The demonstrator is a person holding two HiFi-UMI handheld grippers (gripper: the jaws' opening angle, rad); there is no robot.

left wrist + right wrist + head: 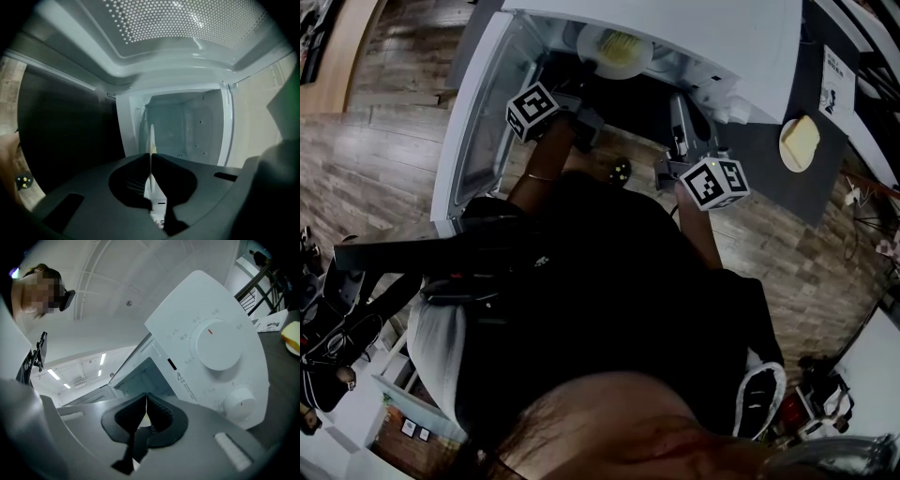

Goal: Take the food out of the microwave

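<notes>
**A:** What do we have in the left gripper [151,159]?

**B:** We have its jaws pinched on the rim of the plate [589,56]. Looking along the jaws, we see the plate edge-on. It is a thin white strip running forward from between the pads.

**A:** And where is the food [621,47]?

**B:** It is yellow and lies on that plate, just ahead of the left gripper's tips, at the open mouth of the microwave [712,37]. Past the plate, further along the jaws, we look into the pale cavity.

**A:** Where is the door [187,23]?

**B:** It is swung wide open on the left gripper's outer side, away from our other tool. Its dotted mesh fills the top of the left gripper view.

**A:** How about the right gripper [146,401]?

**B:** We hold its jaws pressed together with nothing between them. It is beside the left gripper, apart from it.

**A:** What lies beyond it?

**B:** Ahead of its tips is the microwave's control panel, with a large knob [216,344] and a small knob [240,403]. The open cavity is on the side toward our left gripper. Further off, on the right gripper's outer side, a second plate [799,142] carries a pale yellow slice. It sits on the dark counter [764,141], well apart from both grippers.
</notes>
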